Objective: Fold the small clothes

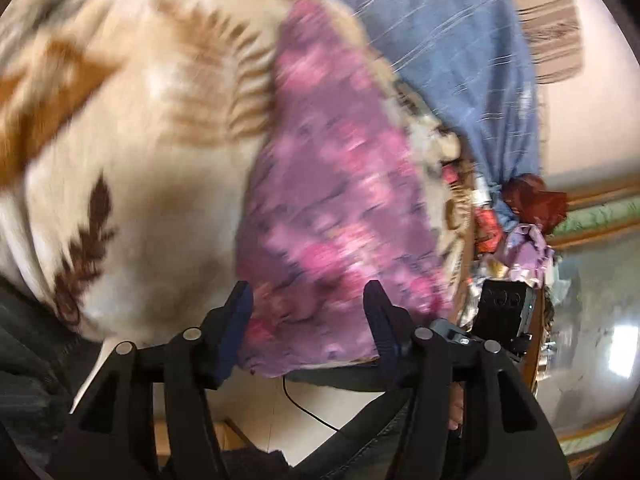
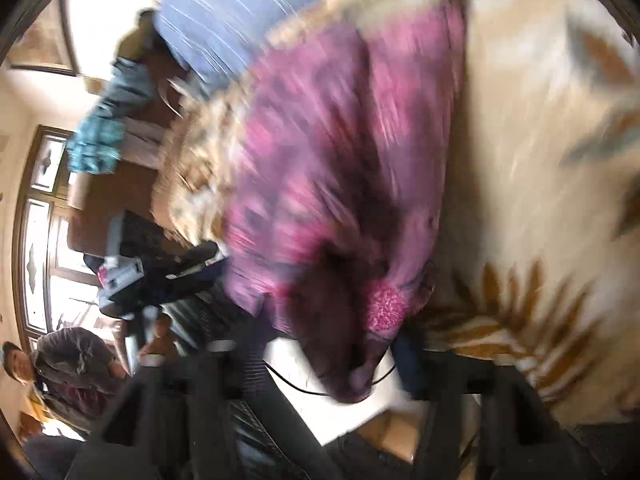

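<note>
Your left claw [image 1: 308,316] stands wide apart, and the near edge of the purple-pink floral garment [image 1: 332,208] lies between its two fingers on the cream leaf-patterned blanket [image 1: 152,184]. Your right claw [image 2: 332,360] also stands wide, the garment's bunched near end hanging between its fingers, though blur hides any contact.
</note>
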Available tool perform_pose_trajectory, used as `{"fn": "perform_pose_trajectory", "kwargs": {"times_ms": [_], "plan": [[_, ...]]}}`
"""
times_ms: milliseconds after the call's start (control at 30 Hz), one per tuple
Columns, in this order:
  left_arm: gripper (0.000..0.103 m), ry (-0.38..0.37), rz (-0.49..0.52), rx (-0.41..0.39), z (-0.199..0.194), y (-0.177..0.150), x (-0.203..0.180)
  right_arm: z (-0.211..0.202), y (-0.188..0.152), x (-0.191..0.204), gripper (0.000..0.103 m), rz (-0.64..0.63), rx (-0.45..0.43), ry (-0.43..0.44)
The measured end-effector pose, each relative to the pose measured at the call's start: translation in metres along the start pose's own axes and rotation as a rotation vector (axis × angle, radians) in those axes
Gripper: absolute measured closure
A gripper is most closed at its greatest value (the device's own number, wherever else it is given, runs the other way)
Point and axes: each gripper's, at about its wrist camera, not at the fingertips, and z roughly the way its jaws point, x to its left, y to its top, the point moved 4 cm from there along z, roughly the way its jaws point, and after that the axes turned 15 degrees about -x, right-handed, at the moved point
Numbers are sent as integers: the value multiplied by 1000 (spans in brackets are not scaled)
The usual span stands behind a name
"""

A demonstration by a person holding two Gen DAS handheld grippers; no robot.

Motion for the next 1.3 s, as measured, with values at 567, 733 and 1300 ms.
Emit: {"fn": "perform_pose_trajectory", "kwargs": {"times_ms": [567,733,1300], "plan": [[30,12,-124,57,113,124,31,83,142,-44,18,121,-67,-15],[30,64,-27,24,115,124,19,102,145,-25,25,27,-6,-64],[88,-118,154,-146,105,154,-60,40,180,33,87,-247,-199,-94]]}}
